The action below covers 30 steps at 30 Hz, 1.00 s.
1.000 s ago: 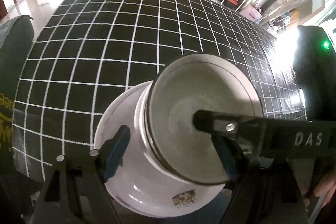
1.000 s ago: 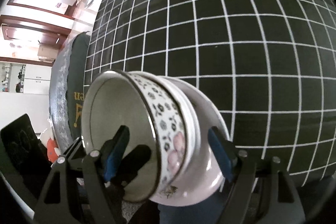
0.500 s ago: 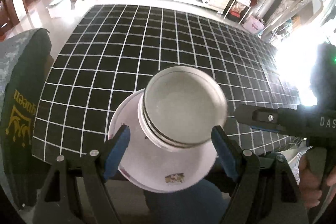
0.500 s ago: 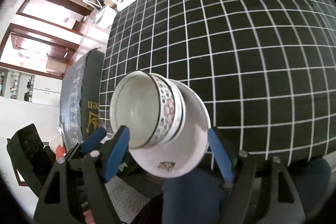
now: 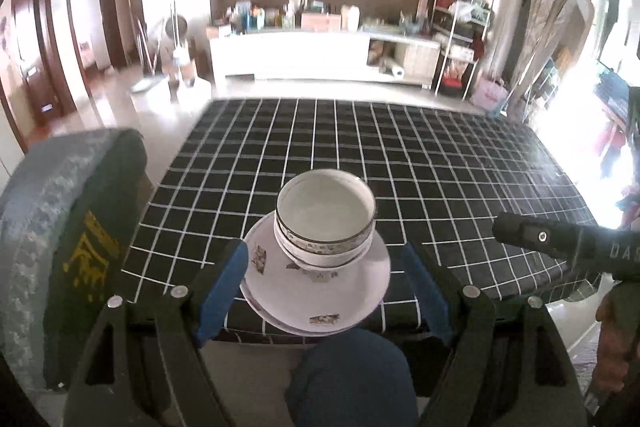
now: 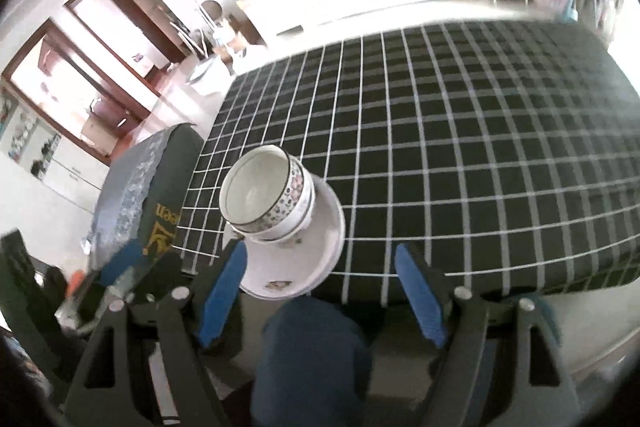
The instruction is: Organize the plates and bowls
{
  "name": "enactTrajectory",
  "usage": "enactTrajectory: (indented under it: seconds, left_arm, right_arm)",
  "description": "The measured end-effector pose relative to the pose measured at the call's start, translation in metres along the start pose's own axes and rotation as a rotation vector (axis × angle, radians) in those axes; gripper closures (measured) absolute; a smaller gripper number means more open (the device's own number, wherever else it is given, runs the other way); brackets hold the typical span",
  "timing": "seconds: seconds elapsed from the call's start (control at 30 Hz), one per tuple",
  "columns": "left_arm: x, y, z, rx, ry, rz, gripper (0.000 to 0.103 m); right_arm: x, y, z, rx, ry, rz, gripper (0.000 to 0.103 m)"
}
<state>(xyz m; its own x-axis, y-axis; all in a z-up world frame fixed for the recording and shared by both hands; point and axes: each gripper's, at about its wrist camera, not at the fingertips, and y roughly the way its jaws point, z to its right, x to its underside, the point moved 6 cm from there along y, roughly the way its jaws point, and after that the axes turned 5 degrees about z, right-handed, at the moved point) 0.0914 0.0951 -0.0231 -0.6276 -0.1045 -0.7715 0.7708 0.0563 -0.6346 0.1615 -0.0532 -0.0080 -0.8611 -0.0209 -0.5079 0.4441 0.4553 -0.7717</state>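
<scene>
A stack of floral-patterned bowls (image 5: 326, 223) sits on stacked white plates (image 5: 316, 297) at the near edge of the black grid-cloth table (image 5: 440, 179). The same bowls (image 6: 266, 199) and plates (image 6: 308, 259) show in the right wrist view. My left gripper (image 5: 326, 293) is open and empty, held back above the near table edge. My right gripper (image 6: 320, 293) is open and empty, also drawn back; its body (image 5: 560, 241) shows at the right of the left wrist view.
A grey-green chair back (image 5: 68, 227) with yellow lettering stands left of the stack. A blue-clad knee (image 5: 348, 375) is below the table edge. A white cabinet (image 5: 320, 55) and shelves stand across the room beyond the table.
Both grippers have pulled back and up from the stack, so bowls and plates look smaller and the room comes into view. The stack stays at the near edge.
</scene>
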Motion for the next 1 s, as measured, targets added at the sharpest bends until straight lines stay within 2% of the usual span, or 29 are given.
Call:
enactTrajectory:
  seconds: [0.2,0.47,0.53,0.63,0.7,0.83,0.9,1.0]
  left_arm:
    - [0.012,-0.037,0.023,0.031,0.044,0.086,0.025]
    - [0.029,-0.070,0.033,0.038,0.055,0.178,0.025]
    - [0.036,-0.075,0.033,0.027,0.053,0.192,0.024]
    - [0.044,-0.075,0.033,0.041,0.058,0.182,0.018]
    - [0.050,-0.075,0.036,0.041,0.078,0.182,0.010]
    - [0.058,-0.076,0.039,0.058,0.076,0.180,0.009]
    - [0.061,-0.077,0.038,0.044,0.079,0.183,0.000]
    - [0.062,-0.079,0.039,0.039,0.084,0.193,0.000]
  right_arm:
    - [0.024,-0.048,-0.012,0.080,-0.169,0.188,0.022]
    - [0.053,-0.086,-0.008,0.206,-0.290,0.378,0.004]
    - [0.060,-0.091,-0.004,0.226,-0.299,0.401,0.000]
    - [0.069,-0.094,0.002,0.239,-0.303,0.416,0.000]
    - [0.075,-0.096,0.002,0.234,-0.309,0.429,0.000]
    - [0.079,-0.095,0.002,0.271,-0.325,0.451,0.000]
    - [0.083,-0.096,0.002,0.270,-0.322,0.451,0.000]
    - [0.087,-0.093,-0.001,0.261,-0.329,0.445,0.000]
